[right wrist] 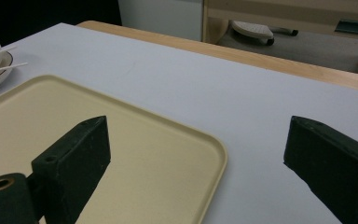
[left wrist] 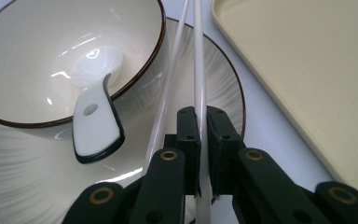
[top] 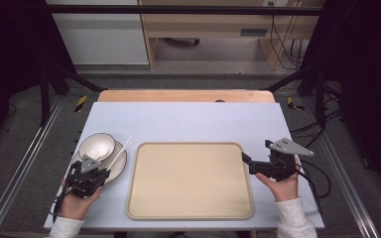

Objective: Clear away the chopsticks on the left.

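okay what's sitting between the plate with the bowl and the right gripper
The beige tray lies between the plate and the right gripper, seen in the high view.

Lab: framed rig [top: 59, 74] (cables [top: 287, 44]) around table [top: 188, 119].

You have no readable text, labels, brand names, numbers or signs anywhere in these views.
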A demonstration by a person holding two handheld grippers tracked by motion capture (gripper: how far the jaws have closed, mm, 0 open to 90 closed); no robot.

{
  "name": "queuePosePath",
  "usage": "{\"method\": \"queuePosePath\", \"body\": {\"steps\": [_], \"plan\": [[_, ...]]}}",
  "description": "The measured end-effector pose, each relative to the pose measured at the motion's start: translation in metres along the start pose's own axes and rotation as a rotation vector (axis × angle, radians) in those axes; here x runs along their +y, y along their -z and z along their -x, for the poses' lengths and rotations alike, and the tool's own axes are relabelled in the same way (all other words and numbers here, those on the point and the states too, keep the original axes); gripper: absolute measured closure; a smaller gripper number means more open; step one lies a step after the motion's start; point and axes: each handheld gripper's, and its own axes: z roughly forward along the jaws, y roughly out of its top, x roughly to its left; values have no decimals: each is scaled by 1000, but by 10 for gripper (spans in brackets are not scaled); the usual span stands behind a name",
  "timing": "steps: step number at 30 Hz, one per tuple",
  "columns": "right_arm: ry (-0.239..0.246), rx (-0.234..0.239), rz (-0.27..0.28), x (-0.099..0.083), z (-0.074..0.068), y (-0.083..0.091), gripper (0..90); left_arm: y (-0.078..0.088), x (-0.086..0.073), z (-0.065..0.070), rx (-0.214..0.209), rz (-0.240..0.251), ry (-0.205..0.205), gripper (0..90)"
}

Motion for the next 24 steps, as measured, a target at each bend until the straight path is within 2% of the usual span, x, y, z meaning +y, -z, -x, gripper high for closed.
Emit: {"method": "queuePosePath", "body": {"steps": [4,9,13,17,24], "plan": [[3,-1,5,0,1,1,72,4,1,6,-6,34,16,845],[-2,-3,8,0,1,2,72,7,3,20,-7,81,44,845],[-3,0,6,0,0,1,71,7,3,26,-2,95,58,845],[-2,-4,13,1,1,3,68,8,3,37,4,114,92,845],[-7,-9,26,1,3,6,62,8,7,51,17,138,97,845]]}}
